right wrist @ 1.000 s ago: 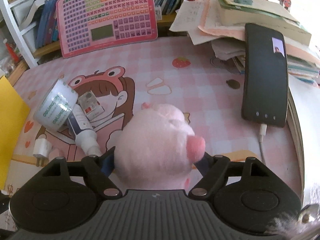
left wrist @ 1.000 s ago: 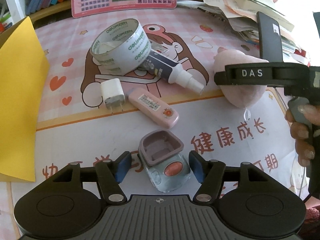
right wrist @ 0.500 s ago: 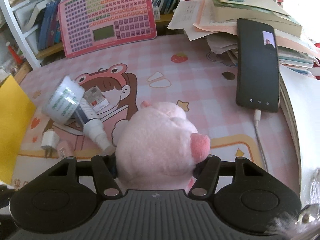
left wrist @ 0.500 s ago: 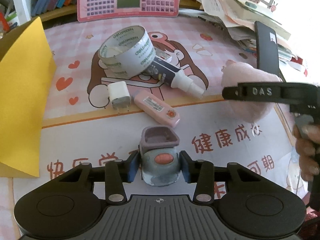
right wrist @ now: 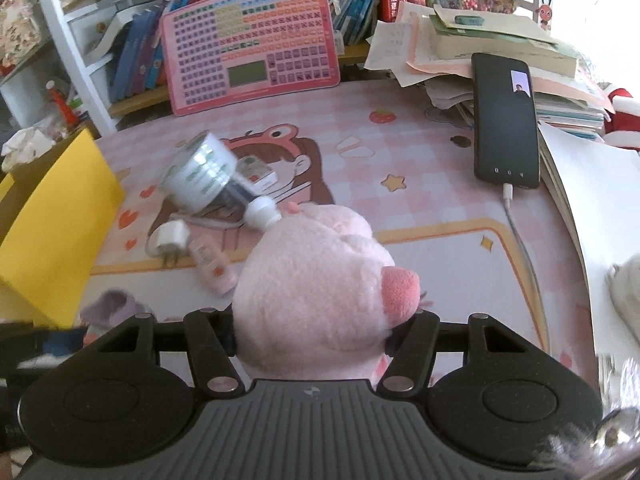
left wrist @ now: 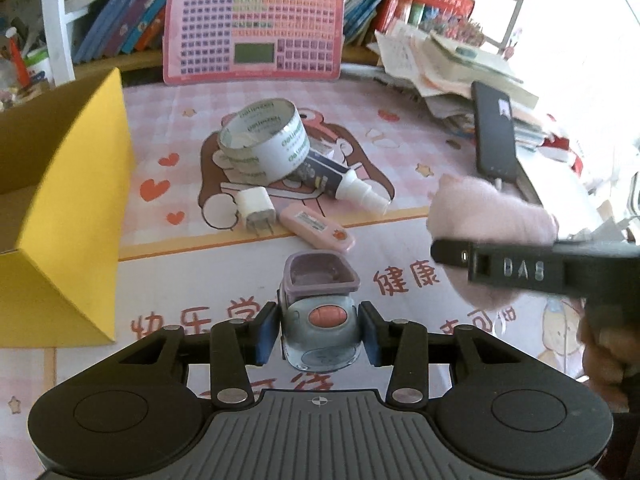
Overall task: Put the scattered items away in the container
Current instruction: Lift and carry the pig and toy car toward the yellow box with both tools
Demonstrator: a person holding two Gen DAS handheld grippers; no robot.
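My left gripper [left wrist: 319, 334] is shut on a small blue-grey toy car [left wrist: 320, 322] with a purple bin, held above the mat. My right gripper [right wrist: 312, 330] is shut on a pink plush pig [right wrist: 320, 280], lifted off the desk; the pig also shows in the left wrist view [left wrist: 490, 216]. The yellow cardboard box [left wrist: 68, 200] stands open at the left. On the mat lie a tape roll [left wrist: 264, 140], a spray bottle [left wrist: 344, 182], a white charger plug [left wrist: 256, 208] and a pink stick-shaped device [left wrist: 318, 226].
A pink keyboard toy [left wrist: 256, 26] leans on the bookshelf at the back. A black phone [right wrist: 505, 120] on a cable rests against a stack of papers and books [right wrist: 500, 36] at the right.
My left gripper closed on the toy car and lifted it. My right gripper raised the plush pig higher. Both views pulled up and back from the mat.
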